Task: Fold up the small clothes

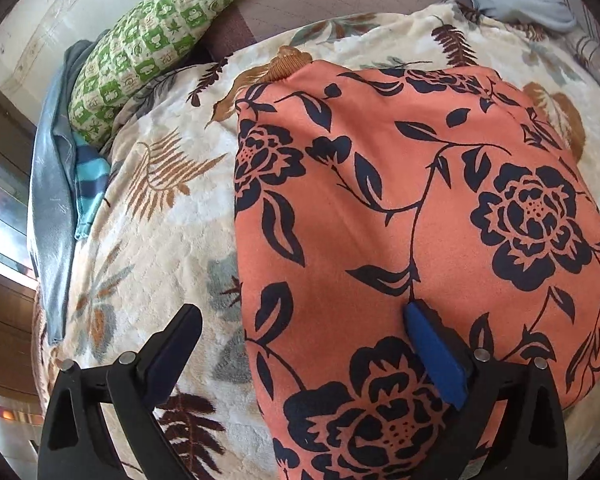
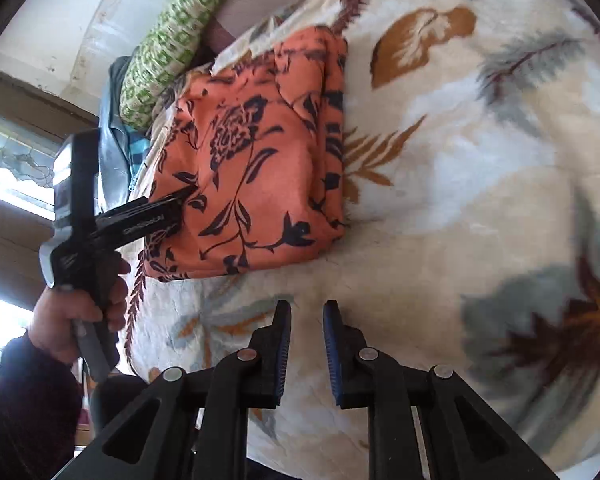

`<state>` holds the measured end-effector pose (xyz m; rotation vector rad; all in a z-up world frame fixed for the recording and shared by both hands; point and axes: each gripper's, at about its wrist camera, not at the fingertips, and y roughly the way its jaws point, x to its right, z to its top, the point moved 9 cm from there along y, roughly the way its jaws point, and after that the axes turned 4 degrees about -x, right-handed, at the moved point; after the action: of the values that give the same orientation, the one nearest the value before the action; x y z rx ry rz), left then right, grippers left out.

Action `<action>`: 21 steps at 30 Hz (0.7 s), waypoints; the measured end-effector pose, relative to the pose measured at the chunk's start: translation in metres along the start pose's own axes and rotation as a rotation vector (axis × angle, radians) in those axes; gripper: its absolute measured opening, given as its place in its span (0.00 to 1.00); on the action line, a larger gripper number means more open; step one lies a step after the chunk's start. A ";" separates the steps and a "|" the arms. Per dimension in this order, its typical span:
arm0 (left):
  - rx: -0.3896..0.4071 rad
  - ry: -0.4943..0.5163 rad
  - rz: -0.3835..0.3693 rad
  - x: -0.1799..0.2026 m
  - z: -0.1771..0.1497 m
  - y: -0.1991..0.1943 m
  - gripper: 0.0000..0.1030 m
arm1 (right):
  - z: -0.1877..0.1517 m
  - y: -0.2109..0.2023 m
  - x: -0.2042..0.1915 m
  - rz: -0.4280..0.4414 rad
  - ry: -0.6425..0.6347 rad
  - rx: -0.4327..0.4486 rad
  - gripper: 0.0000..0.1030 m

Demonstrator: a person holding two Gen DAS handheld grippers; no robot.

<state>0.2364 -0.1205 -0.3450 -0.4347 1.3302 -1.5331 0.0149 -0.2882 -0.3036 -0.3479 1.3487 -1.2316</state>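
Fingers of the left gripper (image 1: 304,320) are spread wide over the folded orange cloth's (image 1: 400,208) edge, nothing held — the right gripper (image 2: 306,320), narrowly parted and empty, is kept apart on the blanket (image 2: 480,168).

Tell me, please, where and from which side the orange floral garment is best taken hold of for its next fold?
Probably the orange floral garment's stacked right edge, approached from the open blanket side. Layers there form a thin, graspable lip, and the nearly closed, empty right gripper is free. The left gripper, jaws wide, already straddles the opposite edge.
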 end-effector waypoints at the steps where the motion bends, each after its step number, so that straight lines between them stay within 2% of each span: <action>1: -0.007 -0.007 0.012 0.000 0.000 -0.001 1.00 | -0.007 -0.019 -0.002 0.023 -0.036 0.032 0.20; 3: -0.027 -0.056 0.025 -0.003 0.000 -0.003 1.00 | -0.021 -0.053 0.006 0.065 -0.050 0.093 0.20; 6: -0.033 -0.106 0.029 -0.006 0.002 -0.010 0.99 | -0.028 -0.096 0.021 0.227 0.039 0.198 0.20; 9: 0.020 -0.184 -0.049 -0.006 0.015 -0.028 0.99 | -0.030 -0.116 0.038 0.258 0.111 0.283 0.20; 10: 0.044 -0.205 -0.054 -0.006 0.020 -0.035 0.99 | -0.031 -0.122 0.043 0.275 0.118 0.302 0.20; 13: 0.069 -0.224 -0.031 -0.002 0.028 -0.038 0.99 | -0.025 -0.134 0.040 0.229 0.064 0.378 0.20; 16: -0.022 -0.183 -0.013 0.012 0.012 -0.007 0.99 | -0.027 -0.129 0.024 0.138 -0.044 0.369 0.20; 18: 0.007 -0.230 -0.047 0.012 0.007 0.001 1.00 | -0.032 -0.130 0.018 0.082 -0.123 0.366 0.20; 21: -0.040 -0.304 -0.112 0.006 0.004 0.002 1.00 | -0.034 -0.129 0.020 0.073 -0.126 0.353 0.20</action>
<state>0.2378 -0.1270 -0.3473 -0.7473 1.1149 -1.4650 -0.0779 -0.3402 -0.2213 -0.1222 1.0046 -1.3352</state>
